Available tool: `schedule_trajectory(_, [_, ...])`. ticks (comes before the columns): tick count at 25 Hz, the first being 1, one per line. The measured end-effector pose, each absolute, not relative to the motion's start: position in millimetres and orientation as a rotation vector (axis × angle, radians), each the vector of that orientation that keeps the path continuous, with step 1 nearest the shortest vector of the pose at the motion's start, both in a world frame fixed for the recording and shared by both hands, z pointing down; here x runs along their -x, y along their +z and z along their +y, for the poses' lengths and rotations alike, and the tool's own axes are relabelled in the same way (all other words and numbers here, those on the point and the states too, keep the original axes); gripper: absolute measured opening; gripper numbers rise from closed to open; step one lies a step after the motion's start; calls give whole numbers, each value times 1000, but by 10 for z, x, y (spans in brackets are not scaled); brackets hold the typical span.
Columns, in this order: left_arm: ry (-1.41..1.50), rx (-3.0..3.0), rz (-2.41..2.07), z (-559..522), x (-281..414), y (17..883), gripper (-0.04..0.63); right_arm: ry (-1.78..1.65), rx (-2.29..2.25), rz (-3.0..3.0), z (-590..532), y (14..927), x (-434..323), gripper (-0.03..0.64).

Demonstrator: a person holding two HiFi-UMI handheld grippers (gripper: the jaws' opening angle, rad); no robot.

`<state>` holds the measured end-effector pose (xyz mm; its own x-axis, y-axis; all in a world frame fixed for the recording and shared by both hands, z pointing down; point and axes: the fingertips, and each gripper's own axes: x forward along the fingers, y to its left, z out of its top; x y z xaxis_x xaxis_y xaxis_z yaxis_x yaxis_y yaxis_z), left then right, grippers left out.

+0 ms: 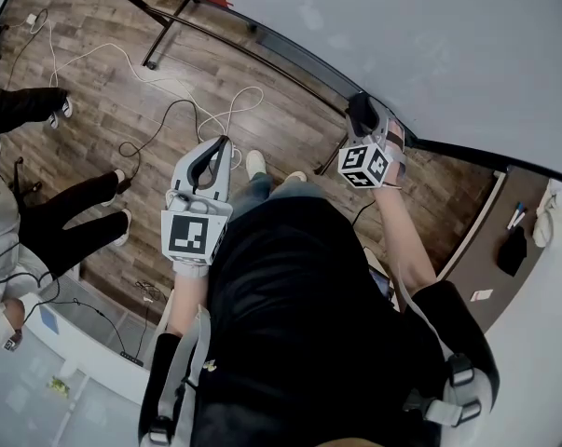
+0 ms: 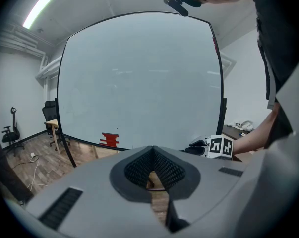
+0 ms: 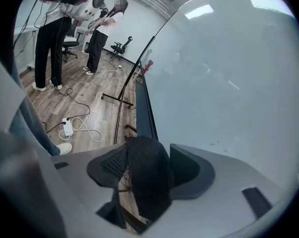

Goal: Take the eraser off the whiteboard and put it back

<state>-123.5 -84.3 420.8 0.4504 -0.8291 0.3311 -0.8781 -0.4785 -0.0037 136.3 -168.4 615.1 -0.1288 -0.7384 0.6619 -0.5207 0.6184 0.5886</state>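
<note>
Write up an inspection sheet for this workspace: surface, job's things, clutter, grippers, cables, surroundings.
Surface: large white whiteboard on a black stand, mostly clean.
Job's things: black rounded eraser, near the board's lower edge, between the right gripper's fingers.
Clutter: small red object low on the board; brown side table with markers.
Grippers: left gripper has its fingers together and holds nothing; right gripper has its fingers spread wide around the eraser.
Cables: white power strip with coiled cord on the wooden floor.
Surroundings: two bystanders; black office chair.
</note>
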Motion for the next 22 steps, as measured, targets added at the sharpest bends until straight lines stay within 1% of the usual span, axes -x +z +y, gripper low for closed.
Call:
schedule_trajectory(7, [427, -2532, -1485, -889, 1208, 4188, 8, -207, -1017, -1870, -1586, 6010, -1246, 245])
schedule_trajectory(15, [390, -2599, -1401, -960, 988, 4173, 8, -155, -1117, -1966, -1503, 5570, -1221, 238])
schedule_trajectory(19, [378, -2637, -1351, -951, 807, 4148, 8, -135, -1196, -2021, -1410, 5267, -1293, 186])
schedule_trajectory(22, [370, -2660, -1315, -1026, 799, 4126, 8, -144, -1245, -2047, -1407, 5040, -1234, 140])
